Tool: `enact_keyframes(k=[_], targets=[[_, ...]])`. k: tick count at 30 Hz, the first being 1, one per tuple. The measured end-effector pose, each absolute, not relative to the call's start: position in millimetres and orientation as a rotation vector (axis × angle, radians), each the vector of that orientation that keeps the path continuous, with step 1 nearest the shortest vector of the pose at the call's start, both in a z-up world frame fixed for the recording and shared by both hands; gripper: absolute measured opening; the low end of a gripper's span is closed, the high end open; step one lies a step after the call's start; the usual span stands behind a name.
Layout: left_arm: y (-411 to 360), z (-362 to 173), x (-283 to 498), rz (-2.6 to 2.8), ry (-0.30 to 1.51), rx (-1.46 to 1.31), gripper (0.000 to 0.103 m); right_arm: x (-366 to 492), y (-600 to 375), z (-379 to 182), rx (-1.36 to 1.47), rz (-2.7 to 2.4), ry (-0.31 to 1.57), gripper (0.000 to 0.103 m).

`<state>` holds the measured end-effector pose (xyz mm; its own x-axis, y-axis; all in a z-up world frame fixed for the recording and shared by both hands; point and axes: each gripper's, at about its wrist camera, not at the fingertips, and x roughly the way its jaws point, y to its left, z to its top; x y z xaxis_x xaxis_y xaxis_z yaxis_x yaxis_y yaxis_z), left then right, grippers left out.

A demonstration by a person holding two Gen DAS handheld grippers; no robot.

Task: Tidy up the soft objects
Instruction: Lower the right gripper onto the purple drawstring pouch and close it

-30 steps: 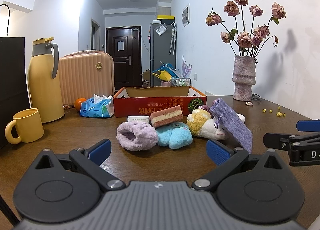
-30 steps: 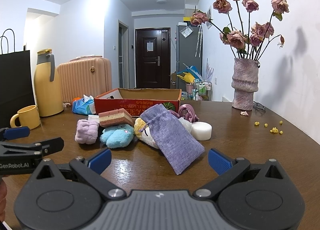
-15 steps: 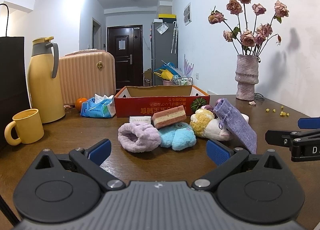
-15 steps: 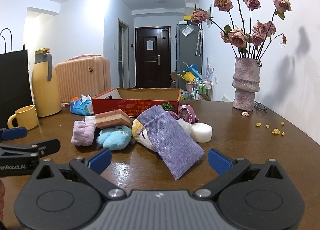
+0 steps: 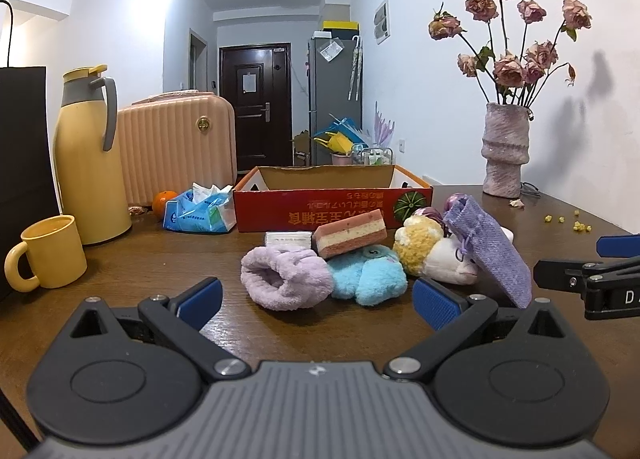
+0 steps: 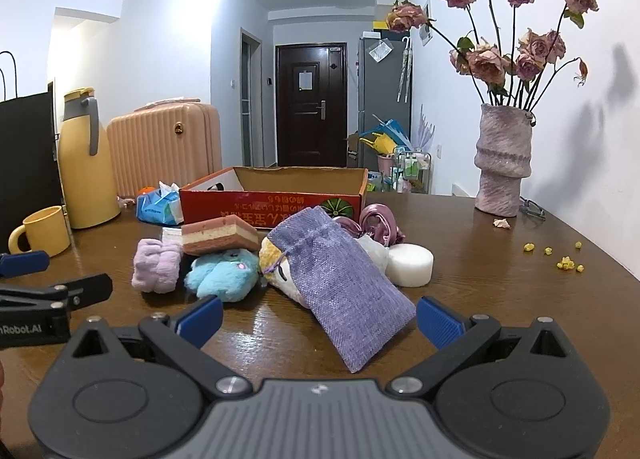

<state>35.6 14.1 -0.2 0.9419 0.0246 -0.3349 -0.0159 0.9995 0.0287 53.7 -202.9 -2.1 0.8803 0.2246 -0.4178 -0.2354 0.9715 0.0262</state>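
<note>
- The left gripper point(image 5: 317, 301) hovered low over the wooden tabletop point(image 5: 132, 279), its jaws spread wide with nothing between them.
- Just ahead of those jaws lay the lilac fuzzy roll point(image 5: 285, 277), with the blue plush toy point(image 5: 368, 273) touching it on the right.
- A pink-and-cream layered sponge point(image 5: 351, 232) rested tilted on top of the blue plush toy, and a small white packet point(image 5: 288, 238) sat behind the lilac roll.
- The right gripper point(image 6: 319, 322) also had its jaws wide and held nothing.
- The purple drawstring pouch point(image 6: 340, 289) lay slanted straight ahead of the right jaws, its lower end near the gap between them, its upper part leaning on the yellow-and-white plush point(image 6: 276, 265).
- Beyond the pouch and to the right were a white round puff point(image 6: 410, 265) and a mauve satin scrunchie point(image 6: 378, 224).
- The red cardboard box point(image 6: 276, 199) stood open behind the whole pile, farther from both jaws.
- Far left of the left jaws stood a yellow mug point(image 5: 50, 253) and a yellow thermos jug point(image 5: 90, 155); far right stood a vase of dried roses point(image 5: 506, 155).
</note>
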Motion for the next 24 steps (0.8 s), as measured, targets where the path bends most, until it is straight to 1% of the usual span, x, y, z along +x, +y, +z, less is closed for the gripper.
enact_keyframes(k=[10,24], targets=[[18.3,-4.5,53.7,0.045,0.359,0.029,0.103,86.4,-206.0,-7.2,-0.01,0.27,0.484,0.103],[23.9,-6.9,79.9,0.078,0.384,0.032,0.103,134.3,-194.2,-19.2,-0.089,0.272,0.541,0.103]])
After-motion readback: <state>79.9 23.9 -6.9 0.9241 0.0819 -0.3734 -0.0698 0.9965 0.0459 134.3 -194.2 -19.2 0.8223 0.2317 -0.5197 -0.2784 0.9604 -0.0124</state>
